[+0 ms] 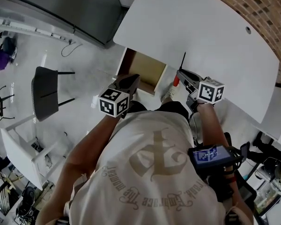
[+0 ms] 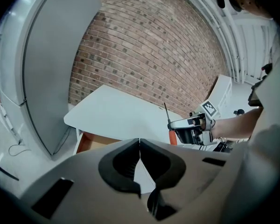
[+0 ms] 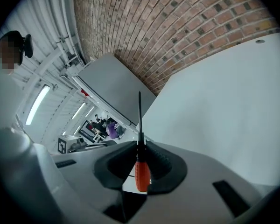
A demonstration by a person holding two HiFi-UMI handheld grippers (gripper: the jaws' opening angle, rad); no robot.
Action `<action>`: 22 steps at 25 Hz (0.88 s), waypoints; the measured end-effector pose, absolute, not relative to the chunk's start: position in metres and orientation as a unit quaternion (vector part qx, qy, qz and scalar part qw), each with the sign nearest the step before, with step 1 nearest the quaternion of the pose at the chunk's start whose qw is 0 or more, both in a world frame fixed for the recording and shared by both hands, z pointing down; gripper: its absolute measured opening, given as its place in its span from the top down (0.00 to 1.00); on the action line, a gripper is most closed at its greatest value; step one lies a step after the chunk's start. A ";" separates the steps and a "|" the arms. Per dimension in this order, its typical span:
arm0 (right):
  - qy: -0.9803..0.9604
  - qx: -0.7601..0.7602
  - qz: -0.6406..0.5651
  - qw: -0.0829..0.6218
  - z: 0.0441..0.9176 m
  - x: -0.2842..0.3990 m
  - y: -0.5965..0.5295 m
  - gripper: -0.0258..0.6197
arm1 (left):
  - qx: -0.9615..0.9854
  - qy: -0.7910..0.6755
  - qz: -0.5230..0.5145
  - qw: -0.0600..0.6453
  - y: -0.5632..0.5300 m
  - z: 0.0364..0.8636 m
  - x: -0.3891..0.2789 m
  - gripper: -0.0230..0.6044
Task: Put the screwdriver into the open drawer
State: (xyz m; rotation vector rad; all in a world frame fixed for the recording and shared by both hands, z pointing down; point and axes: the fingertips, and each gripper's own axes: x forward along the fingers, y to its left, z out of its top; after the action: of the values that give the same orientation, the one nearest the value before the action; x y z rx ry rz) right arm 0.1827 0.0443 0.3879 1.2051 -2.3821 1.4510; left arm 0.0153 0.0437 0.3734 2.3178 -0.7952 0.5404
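Near the open drawer, we pinch the screwdriver in our right gripper, seemingly at its handle's top, while the jaws of our left gripper sit pressed together.

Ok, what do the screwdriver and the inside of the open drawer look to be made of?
Screwdriver: the handle looks like orange-red plastic, smooth with a slight sheen. The thin, dark, straight shaft is probably metal.
Drawer: the inside is flat matte brown, likely wood or fibreboard. No grain can be made out at this size, so I can't say which.
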 end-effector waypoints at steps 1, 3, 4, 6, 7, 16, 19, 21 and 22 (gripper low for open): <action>-0.782 0.400 0.475 0.051 0.387 0.176 0.046 0.85 | 0.879 -0.299 0.204 0.310 0.044 0.373 0.009 0.92; -0.778 0.407 0.476 0.047 0.387 0.164 0.050 0.85 | 0.882 -0.293 0.201 0.309 0.044 0.371 -0.002 0.92; -0.776 0.411 0.476 0.047 0.387 0.158 0.052 0.85 | 0.883 -0.290 0.200 0.309 0.044 0.371 -0.007 0.92; -0.773 0.421 0.473 0.047 0.386 0.148 0.056 0.85 | 0.887 -0.283 0.199 0.308 0.045 0.370 -0.017 0.92; -0.770 0.425 0.474 0.044 0.386 0.142 0.059 0.85 | 0.889 -0.279 0.198 0.306 0.045 0.369 -0.022 0.92; -0.747 0.468 0.472 0.030 0.390 0.092 0.077 0.85 | 0.903 -0.246 0.196 0.294 0.049 0.367 -0.074 0.92; -0.739 0.475 0.477 0.023 0.392 0.080 0.080 0.85 | 0.904 -0.241 0.196 0.293 0.046 0.368 -0.085 0.92; -0.731 0.475 0.490 0.017 0.396 0.075 0.082 0.85 | 0.904 -0.239 0.197 0.294 0.042 0.369 -0.089 0.92; -0.728 0.476 0.493 0.016 0.398 0.073 0.082 0.85 | 0.904 -0.237 0.197 0.295 0.041 0.369 -0.090 0.92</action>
State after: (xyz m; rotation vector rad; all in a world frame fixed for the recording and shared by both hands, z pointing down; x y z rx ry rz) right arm 0.0726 0.0823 0.3981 1.4810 -2.2641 1.5340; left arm -0.0897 0.0408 0.3691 2.4066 -0.6313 0.5250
